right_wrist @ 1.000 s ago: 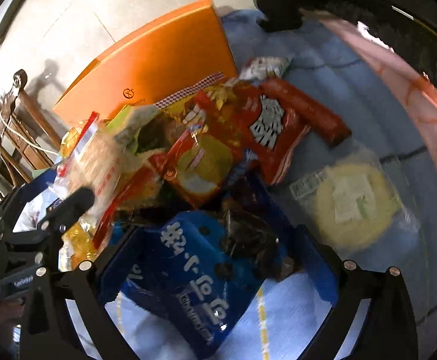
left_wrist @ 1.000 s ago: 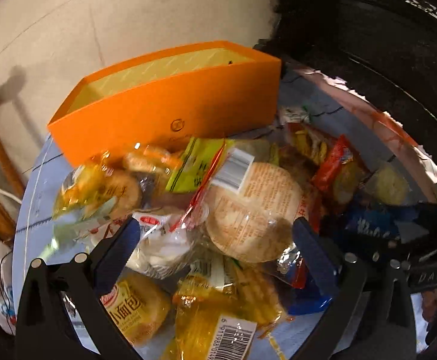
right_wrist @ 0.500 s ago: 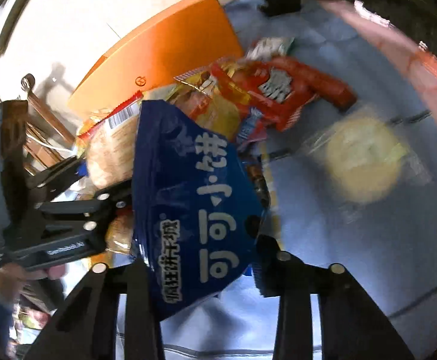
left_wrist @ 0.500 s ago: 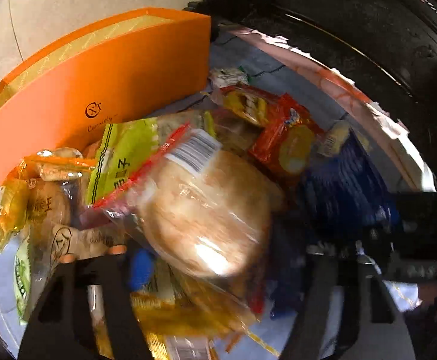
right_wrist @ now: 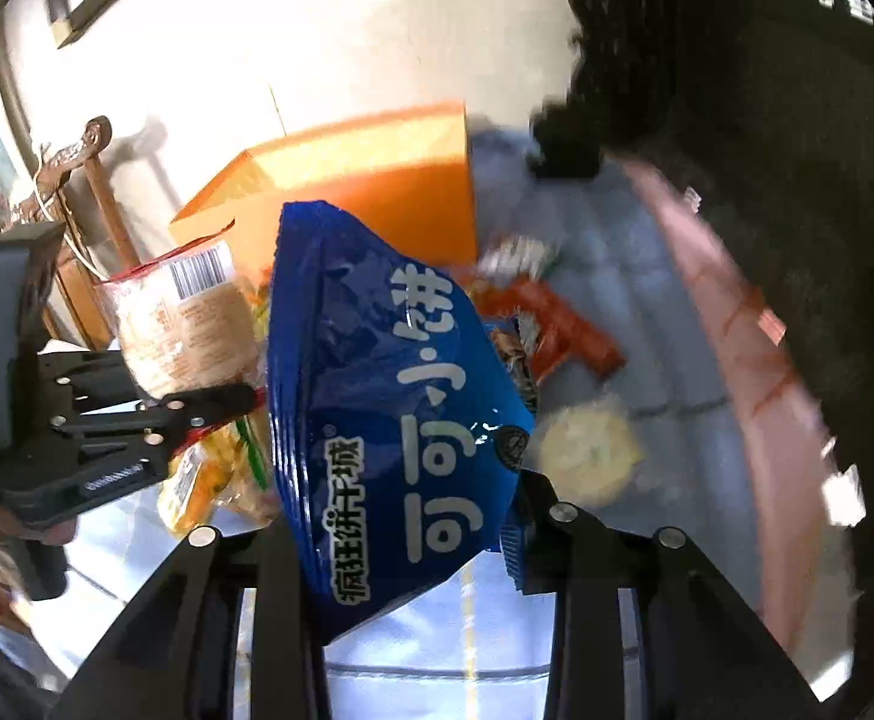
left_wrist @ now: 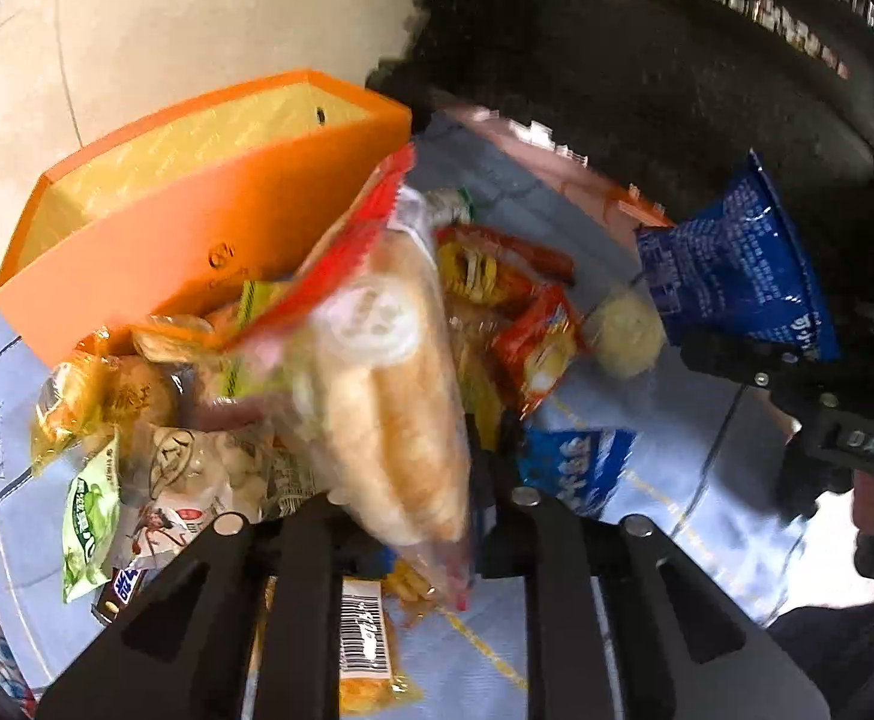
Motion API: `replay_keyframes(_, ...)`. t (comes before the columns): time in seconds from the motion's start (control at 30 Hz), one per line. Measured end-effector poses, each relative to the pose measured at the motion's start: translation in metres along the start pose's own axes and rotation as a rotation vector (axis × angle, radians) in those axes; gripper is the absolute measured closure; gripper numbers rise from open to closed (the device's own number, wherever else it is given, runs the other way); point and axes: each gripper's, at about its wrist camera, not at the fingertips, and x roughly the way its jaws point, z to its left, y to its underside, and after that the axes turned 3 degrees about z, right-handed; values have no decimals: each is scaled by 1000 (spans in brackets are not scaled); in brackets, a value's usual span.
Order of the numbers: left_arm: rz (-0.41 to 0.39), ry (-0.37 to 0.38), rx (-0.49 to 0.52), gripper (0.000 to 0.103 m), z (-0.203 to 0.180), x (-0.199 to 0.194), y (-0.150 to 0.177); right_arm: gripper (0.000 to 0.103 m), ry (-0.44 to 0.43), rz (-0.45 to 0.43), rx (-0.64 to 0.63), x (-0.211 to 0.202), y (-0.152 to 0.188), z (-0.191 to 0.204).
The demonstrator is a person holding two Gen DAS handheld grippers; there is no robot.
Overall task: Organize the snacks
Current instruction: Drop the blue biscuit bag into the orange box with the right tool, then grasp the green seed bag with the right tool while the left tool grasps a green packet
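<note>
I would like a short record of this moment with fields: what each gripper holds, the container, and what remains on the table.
left gripper: shut on clear bread packet, lifted
right gripper: shut on blue biscuit bag, lifted
container: orange box, open; no snacks visible inside
remaining: snack pile on light blue tablecloth

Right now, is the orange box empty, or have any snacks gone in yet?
Empty as far as shown: the left wrist view looks into the orange box and only bare yellow lining shows. Its floor near the front wall is hidden, so that part cannot be told.
</note>
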Motion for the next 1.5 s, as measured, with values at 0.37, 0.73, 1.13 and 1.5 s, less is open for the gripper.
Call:
replay_keyframes(0.37,-195,-126,-161,88,52,-57,-70,69,-42,-199,-129,0,-109,24)
replay_keyframes(0.73,-233,-317,-120,88,137,-32,-164,68,-62,-226,-179,111,-257,39)
replay_keyframes(1.13,-195,-309,-120,4,156,-60,-42,4,-228,-93,-477,125,-216,62)
replay_keyframes(1.5,-45,-368,61,4,144,-3,54,4,-273,69,-742,184,-122,112)
